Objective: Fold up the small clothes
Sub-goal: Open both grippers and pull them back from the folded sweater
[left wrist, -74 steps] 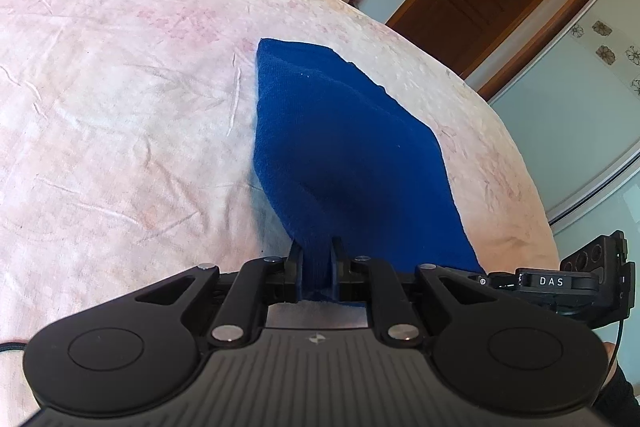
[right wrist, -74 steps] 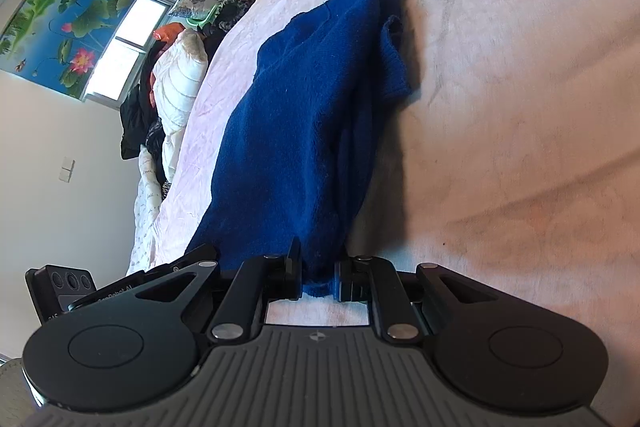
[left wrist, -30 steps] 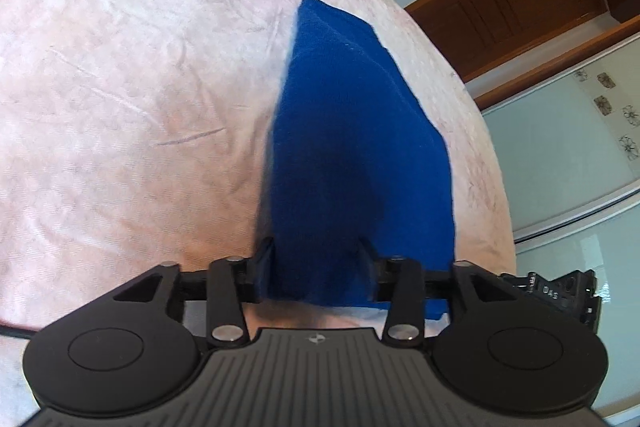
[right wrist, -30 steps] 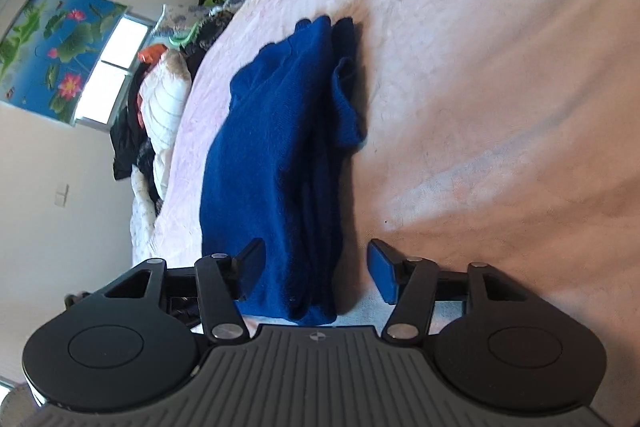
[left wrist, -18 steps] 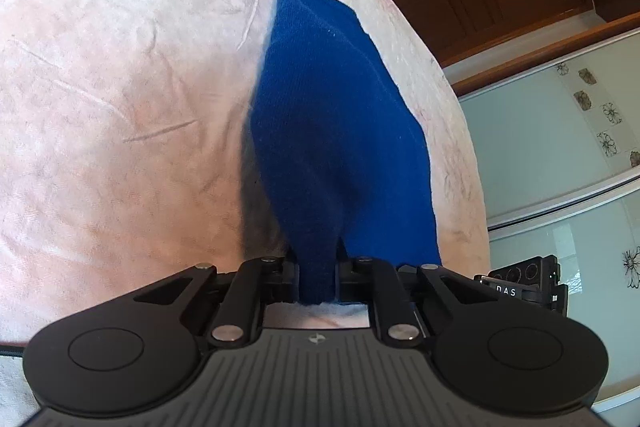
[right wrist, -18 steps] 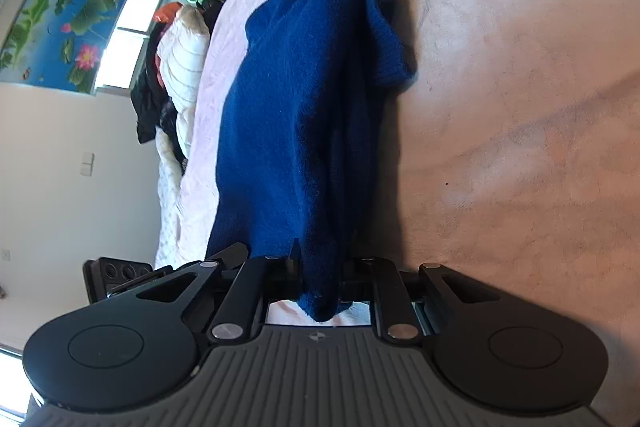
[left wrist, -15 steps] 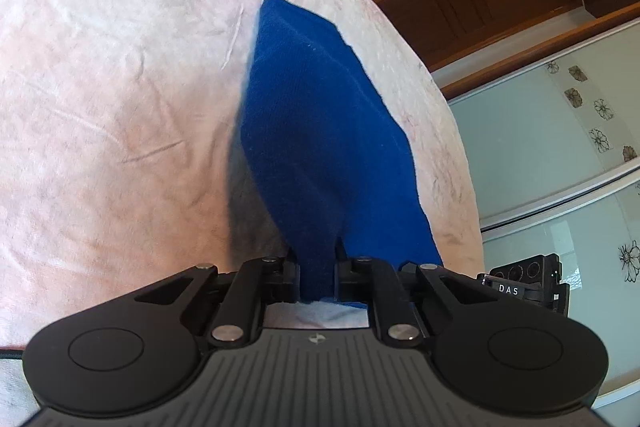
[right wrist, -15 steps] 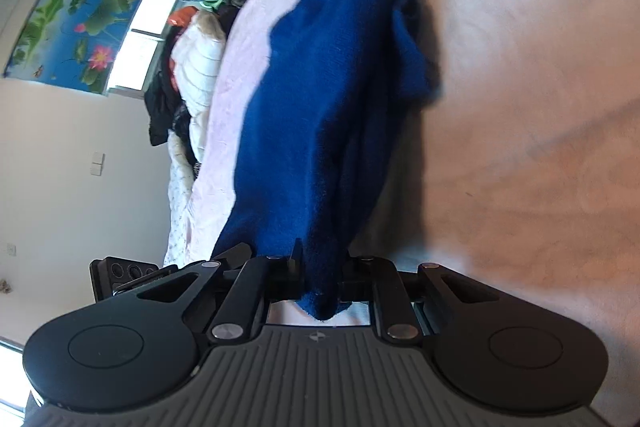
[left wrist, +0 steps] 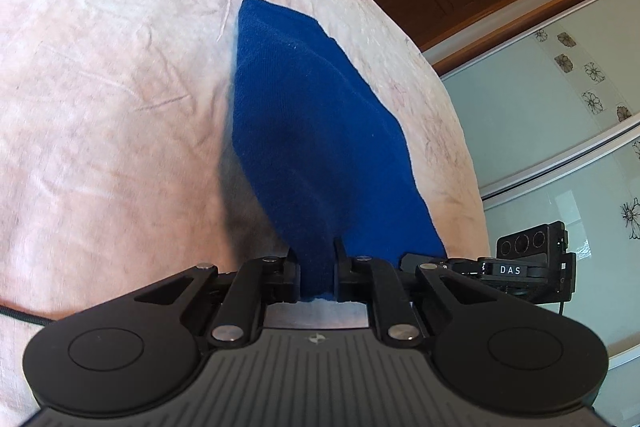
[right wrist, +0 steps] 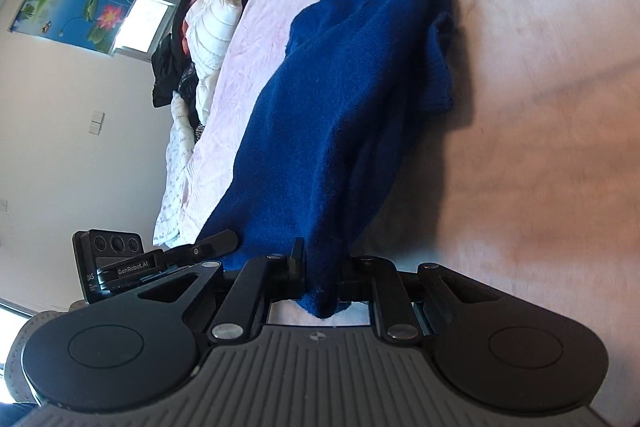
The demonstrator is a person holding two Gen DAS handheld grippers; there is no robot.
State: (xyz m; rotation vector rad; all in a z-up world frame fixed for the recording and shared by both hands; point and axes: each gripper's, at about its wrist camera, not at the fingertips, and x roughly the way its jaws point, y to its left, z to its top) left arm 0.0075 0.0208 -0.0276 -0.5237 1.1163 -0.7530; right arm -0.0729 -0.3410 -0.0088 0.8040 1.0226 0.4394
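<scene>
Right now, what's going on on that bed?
A person is folding a blue knit garment on a pink bedsheet, holding a two-finger tool in each hand. The left tool is shut on one near corner of the garment, and the right tool is shut on the other. The gripped edge is raised off the sheet, while the far end, with a bunched sleeve, lies on the bed. The fold is not yet laid over.

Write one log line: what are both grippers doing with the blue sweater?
left gripper: shut on blue sweater | right gripper: shut on blue sweater | near edge lifted | far end on pink bedspread
</scene>
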